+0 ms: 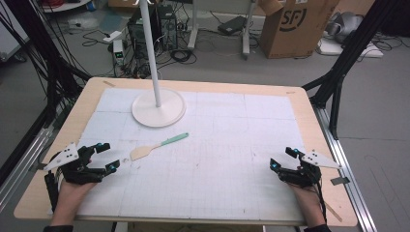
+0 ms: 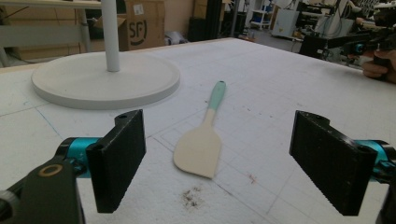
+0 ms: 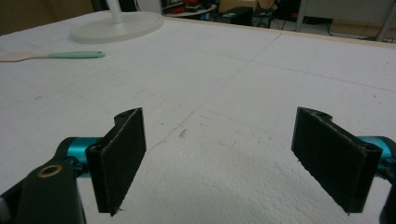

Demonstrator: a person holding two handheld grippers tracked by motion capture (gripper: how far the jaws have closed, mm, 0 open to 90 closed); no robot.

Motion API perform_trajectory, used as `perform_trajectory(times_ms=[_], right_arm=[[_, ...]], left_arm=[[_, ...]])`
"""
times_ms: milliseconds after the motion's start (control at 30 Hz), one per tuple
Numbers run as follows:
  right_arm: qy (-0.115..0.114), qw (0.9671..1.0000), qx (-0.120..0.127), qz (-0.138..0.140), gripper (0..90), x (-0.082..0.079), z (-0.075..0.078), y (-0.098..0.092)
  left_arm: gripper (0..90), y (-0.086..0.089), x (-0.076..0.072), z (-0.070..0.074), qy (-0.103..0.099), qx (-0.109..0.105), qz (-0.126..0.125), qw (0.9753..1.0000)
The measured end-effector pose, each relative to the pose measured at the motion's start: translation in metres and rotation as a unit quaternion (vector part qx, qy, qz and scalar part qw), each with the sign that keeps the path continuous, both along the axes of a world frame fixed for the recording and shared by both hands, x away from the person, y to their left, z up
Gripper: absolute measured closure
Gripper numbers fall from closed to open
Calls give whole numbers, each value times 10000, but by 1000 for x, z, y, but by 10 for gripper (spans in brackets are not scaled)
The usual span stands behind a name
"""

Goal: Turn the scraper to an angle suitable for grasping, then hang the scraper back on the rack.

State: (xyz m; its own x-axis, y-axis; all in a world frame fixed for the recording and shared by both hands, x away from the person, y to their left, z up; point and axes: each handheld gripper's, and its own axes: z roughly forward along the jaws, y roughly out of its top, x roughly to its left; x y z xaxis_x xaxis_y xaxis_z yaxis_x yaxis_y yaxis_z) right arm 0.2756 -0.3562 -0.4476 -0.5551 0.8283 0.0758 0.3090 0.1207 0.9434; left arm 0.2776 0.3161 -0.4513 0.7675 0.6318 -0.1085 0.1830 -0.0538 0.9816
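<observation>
A spatula [image 1: 157,146] with a beige blade and a mint-green handle lies flat on the white mat, left of centre. Its blade [image 2: 198,150] points toward my left gripper [image 1: 107,156], which rests at the mat's left edge, open and empty, a short way from the blade. In the left gripper view the blade lies between and beyond the two jaws. My right gripper [image 1: 283,158] sits at the mat's right edge, open with nothing between its jaws. From the right gripper view the spatula [image 3: 51,55] is far off at the upper left.
A white stand with a round base [image 1: 159,108] and an upright pole [image 1: 151,48] occupies the mat's far left. The white foam mat [image 1: 232,145] covers a wooden table [image 1: 309,108]. Dark crumbs [image 2: 191,197] lie near the left jaws. Boxes and cables lie on the floor beyond.
</observation>
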Motion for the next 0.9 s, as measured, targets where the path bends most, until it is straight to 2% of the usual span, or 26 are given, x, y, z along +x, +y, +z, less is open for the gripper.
perform_trajectory(times_ms=[67,133,200,267,367,567,667,833,900], right_arm=[[4,10000,2,-4,169,0,0,0],[-3,10000,-2,-7,169,0,0,-1],[29,10000,5,-2,169,0,0,0],[-10,10000,-47,15,169,0,0,0],[-20,10000,-60,28,169,0,0,1],[-10,10000,-58,37,170,0,0,1],[-38,10000,-65,54,169,0,0,1],[-24,10000,-59,64,169,0,0,1],[-49,9999,-69,68,169,0,0,1]], left_arm=[[211,0,1,0,8,11,-59,10000],[255,-1,0,3,-51,140,-18,9999],[255,-2,2,6,-1,82,-28,10000],[240,-3,5,10,-3,119,-85,9999],[223,-11,11,16,16,171,-156,9997],[206,-34,31,26,65,403,-306,9987],[236,-44,39,29,7,358,-346,9988],[226,-57,54,25,259,411,-422,9979],[226,-62,60,22,335,560,-435,9969]])
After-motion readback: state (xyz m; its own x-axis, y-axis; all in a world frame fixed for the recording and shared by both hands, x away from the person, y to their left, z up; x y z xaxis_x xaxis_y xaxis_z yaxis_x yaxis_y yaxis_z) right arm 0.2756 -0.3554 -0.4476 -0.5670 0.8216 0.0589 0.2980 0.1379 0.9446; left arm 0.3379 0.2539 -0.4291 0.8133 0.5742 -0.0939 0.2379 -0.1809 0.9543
